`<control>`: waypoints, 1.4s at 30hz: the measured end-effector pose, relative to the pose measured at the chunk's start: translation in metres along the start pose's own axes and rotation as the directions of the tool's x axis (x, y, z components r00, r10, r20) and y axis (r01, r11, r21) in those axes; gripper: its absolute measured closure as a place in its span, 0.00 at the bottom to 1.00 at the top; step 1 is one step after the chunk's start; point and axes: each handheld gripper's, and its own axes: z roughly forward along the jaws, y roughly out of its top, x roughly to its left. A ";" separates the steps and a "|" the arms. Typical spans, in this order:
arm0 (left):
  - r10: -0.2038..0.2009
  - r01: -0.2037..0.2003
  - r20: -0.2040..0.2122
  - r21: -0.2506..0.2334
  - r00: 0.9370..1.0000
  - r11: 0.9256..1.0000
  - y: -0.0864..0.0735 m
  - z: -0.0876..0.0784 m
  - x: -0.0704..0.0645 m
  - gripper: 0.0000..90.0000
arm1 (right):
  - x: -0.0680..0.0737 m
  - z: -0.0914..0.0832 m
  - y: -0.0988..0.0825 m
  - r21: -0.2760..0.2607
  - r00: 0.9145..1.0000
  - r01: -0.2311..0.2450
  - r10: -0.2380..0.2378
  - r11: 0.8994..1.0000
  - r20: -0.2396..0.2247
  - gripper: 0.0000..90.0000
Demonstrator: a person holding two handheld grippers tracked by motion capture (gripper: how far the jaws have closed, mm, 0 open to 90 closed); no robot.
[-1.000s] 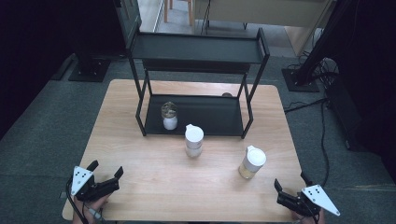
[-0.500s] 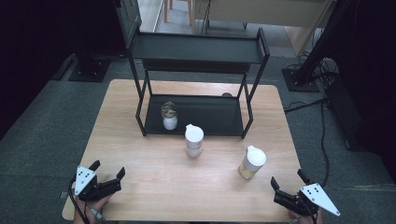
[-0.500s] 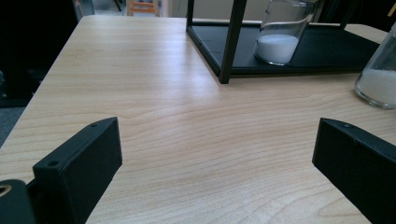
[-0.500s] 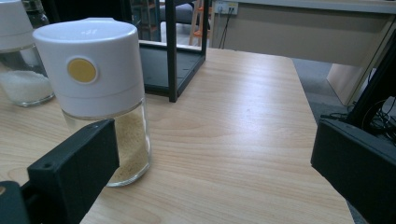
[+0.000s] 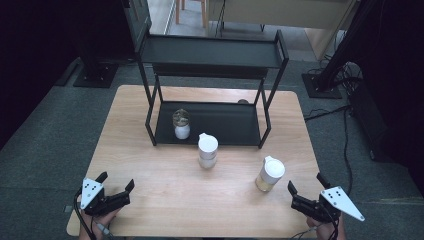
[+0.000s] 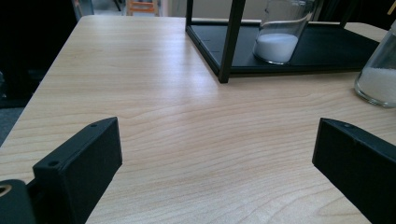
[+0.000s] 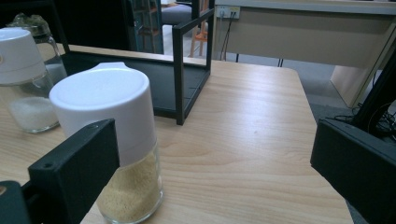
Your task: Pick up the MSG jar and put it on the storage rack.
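Two open tools wait at the near edge of a light wooden table (image 5: pixel 150 150) with three shakers and a rack.

A black metal two-tier rack (image 5: pixel 212 52) stands at the far half of the table — on its lower tray, at the left, sits a clear glass jar of white powder (image 5: pixel 181 125). Just in front of the rack stands a white-lidded glass shaker of white grains (image 5: pixel 207 150); to its right, nearer the right tool (image 5: pixel 304 194), a white-lidded glass shaker of tan granules (image 5: pixel 270 174). The left tool (image 5: pixel 119 186) rests well apart from them — both tools' jaws stand spread, holding nothing.
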 end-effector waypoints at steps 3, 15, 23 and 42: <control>0.002 -0.002 0.000 0.000 1.000 1.000 0.000 0.000 0.000 0.02 | 0.003 0.003 0.005 0.005 1.000 0.014 -0.014 1.000 0.004 0.01; -0.003 0.003 0.004 0.003 1.000 1.000 0.000 0.000 0.001 0.02 | 0.012 0.003 0.033 -0.005 0.999 0.023 -0.023 1.000 -0.022 0.01; 0.000 0.000 0.006 0.004 1.000 1.000 0.000 0.000 0.000 0.02 | 0.018 0.006 0.049 -0.006 0.999 0.024 -0.024 1.000 -0.023 0.01; 0.005 -0.005 0.005 0.006 1.000 1.000 0.000 0.000 0.000 0.02 | 0.046 0.011 0.075 -0.036 0.995 0.066 -0.068 0.997 -0.066 0.01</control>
